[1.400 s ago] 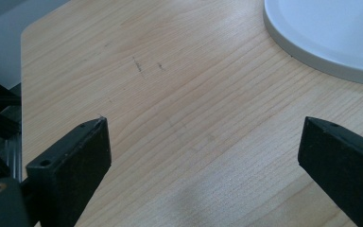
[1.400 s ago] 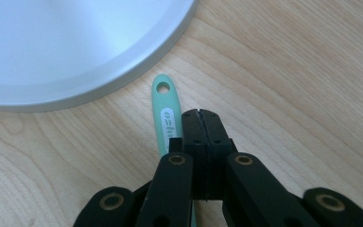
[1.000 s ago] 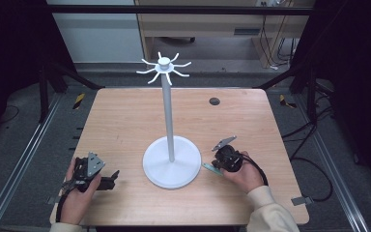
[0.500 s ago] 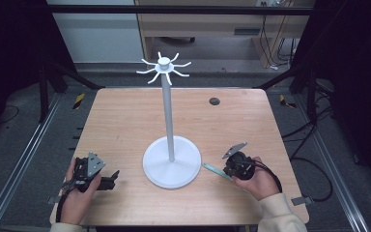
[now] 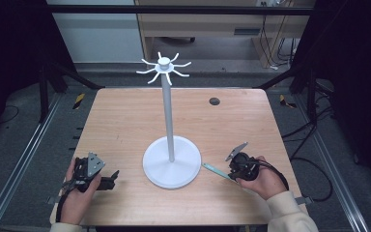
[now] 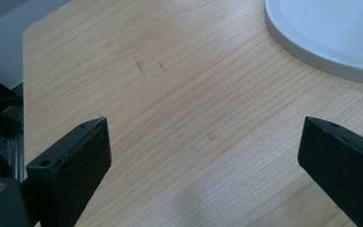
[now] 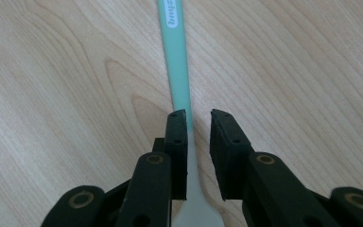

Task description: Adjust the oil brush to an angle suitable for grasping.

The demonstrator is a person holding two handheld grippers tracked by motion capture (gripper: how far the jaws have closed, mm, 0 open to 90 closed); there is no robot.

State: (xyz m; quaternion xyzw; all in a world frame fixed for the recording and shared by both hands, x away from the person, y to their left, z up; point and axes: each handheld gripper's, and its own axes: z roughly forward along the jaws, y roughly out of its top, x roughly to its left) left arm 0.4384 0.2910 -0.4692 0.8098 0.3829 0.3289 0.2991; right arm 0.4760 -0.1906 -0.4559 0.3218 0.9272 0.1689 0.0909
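Observation:
A slim mint-green tool (image 7: pixel 178 71) with a white label lies flat on the wooden table (image 5: pixel 125 121), just right of the white stand's round base (image 5: pixel 154 169). My right gripper (image 7: pixel 198 118) straddles its near end. The jaws have just been opening, and a small gap shows beside the handle, so the pads do not press on it. In the high view this gripper (image 5: pixel 233 169) sits at the front right, with the green tool (image 5: pixel 215 170) pointing toward the base. My left gripper (image 5: pixel 112 178) rests at the front left, open wide (image 6: pixel 203 156) over bare wood.
The white stand's pole (image 5: pixel 168 116) rises from the table's middle to a crown of hooks (image 5: pixel 164 66). A dark round hole (image 5: pixel 214 101) sits near the far right. The base rim (image 6: pixel 312 52) shows ahead of the left gripper.
My right hand has slid right and toward the front edge, drawing the green tool a little away from the base, and its jaws have parted. The left hand stayed still.

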